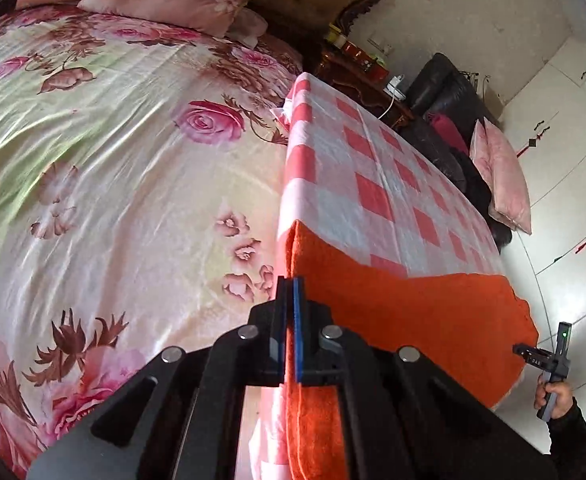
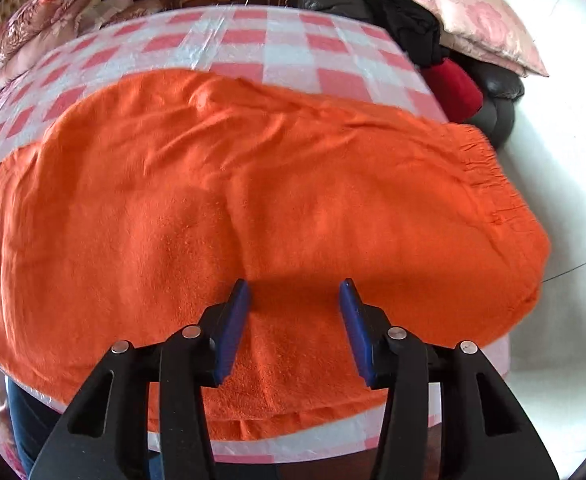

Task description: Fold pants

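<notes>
Two grippers worked on the orange pants [image 2: 253, 200], which lay spread across a table covered by a pink-and-white checked cloth [image 2: 285, 40]. The left gripper [image 1: 289, 292] had its blue-padded fingers pressed together on an edge of the pants, the fabric hanging down between them. The right gripper [image 2: 295, 300] hovered over the near part of the pants with its fingers spread wide, nothing between the pads. Only the left wrist view showed the bed with its glossy floral bedspread [image 1: 113, 160] beside the table, and the right gripper held off the table's far side. Only the right wrist view showed the gathered elastic waistband [image 2: 489, 176]. The pants looked fuzzy, like fleece, with soft wrinkles.
</notes>
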